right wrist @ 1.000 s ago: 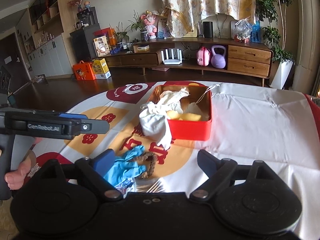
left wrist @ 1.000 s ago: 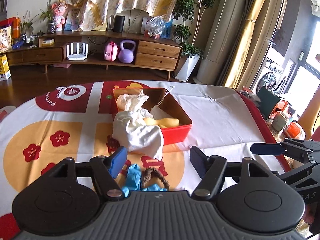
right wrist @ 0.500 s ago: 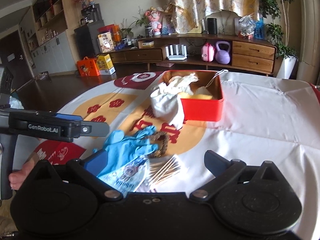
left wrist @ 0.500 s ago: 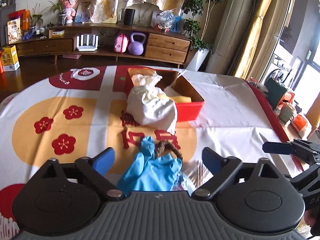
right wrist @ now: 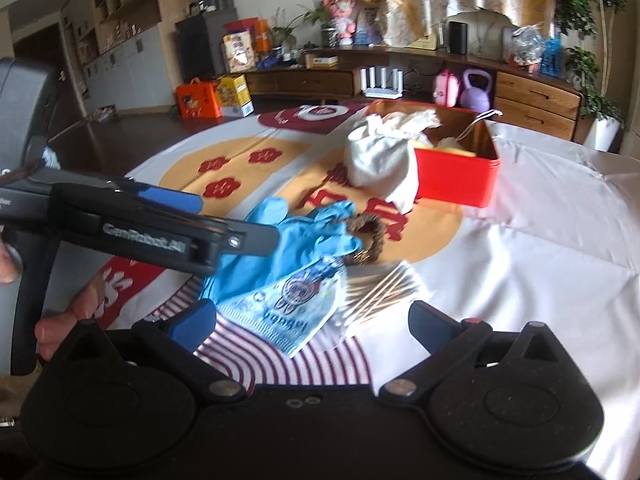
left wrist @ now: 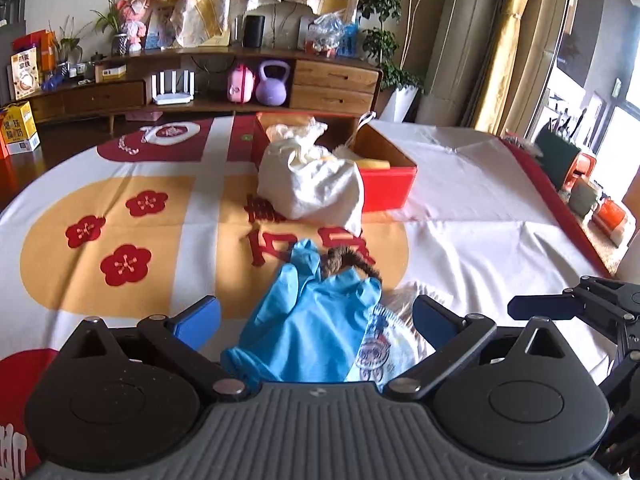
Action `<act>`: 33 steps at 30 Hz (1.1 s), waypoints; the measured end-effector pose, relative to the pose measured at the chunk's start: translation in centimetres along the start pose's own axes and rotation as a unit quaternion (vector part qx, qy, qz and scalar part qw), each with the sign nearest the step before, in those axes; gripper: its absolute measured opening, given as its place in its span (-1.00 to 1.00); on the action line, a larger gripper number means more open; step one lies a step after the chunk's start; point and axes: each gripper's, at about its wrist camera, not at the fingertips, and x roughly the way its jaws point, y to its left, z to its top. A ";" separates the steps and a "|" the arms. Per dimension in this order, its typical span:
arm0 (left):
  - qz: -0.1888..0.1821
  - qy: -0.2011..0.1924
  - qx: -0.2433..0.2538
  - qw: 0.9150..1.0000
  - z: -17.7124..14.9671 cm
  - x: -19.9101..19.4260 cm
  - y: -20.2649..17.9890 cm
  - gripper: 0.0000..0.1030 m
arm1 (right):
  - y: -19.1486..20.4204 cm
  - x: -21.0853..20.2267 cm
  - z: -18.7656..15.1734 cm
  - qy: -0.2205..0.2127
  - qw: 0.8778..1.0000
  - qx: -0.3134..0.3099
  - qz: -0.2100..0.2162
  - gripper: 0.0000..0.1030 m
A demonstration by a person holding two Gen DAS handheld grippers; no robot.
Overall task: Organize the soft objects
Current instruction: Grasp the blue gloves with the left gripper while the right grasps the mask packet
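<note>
A red box (left wrist: pixel 390 191) (right wrist: pixel 460 178) sits mid-table holding pale cloths and a yellow item. A white cloth bag (left wrist: pixel 312 188) (right wrist: pixel 380 160) hangs over its near edge. Blue gloves (left wrist: pixel 312 320) (right wrist: pixel 304 240) lie nearer, partly over a brown braided ring (left wrist: pixel 344 260) (right wrist: pixel 370 236). A printed plastic packet (right wrist: pixel 292 312) (left wrist: pixel 380 344) and a pack of swabs (right wrist: pixel 384 292) lie beside them. My left gripper (left wrist: pixel 316 318) is open just above the gloves. My right gripper (right wrist: pixel 312 320) is open above the packet. The left gripper also shows in the right wrist view (right wrist: pixel 224 220).
The table wears a white cloth with red and orange patterns (left wrist: pixel 120 216). Its right edge (left wrist: pixel 560 208) drops to clutter on the floor. A wooden sideboard (left wrist: pixel 200 84) with a purple kettlebell (left wrist: pixel 272 88) stands behind.
Both grippers have pulled back from the red box toward the near edge. The gloves, ring and packet now lie fully in view between the open fingers.
</note>
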 end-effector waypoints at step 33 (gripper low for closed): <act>0.014 0.028 0.024 0.999 -1.9 4.6 0.9 0.19 | 0.7 5.0 0.2 0.019 0.998 -0.049 -0.042 -0.31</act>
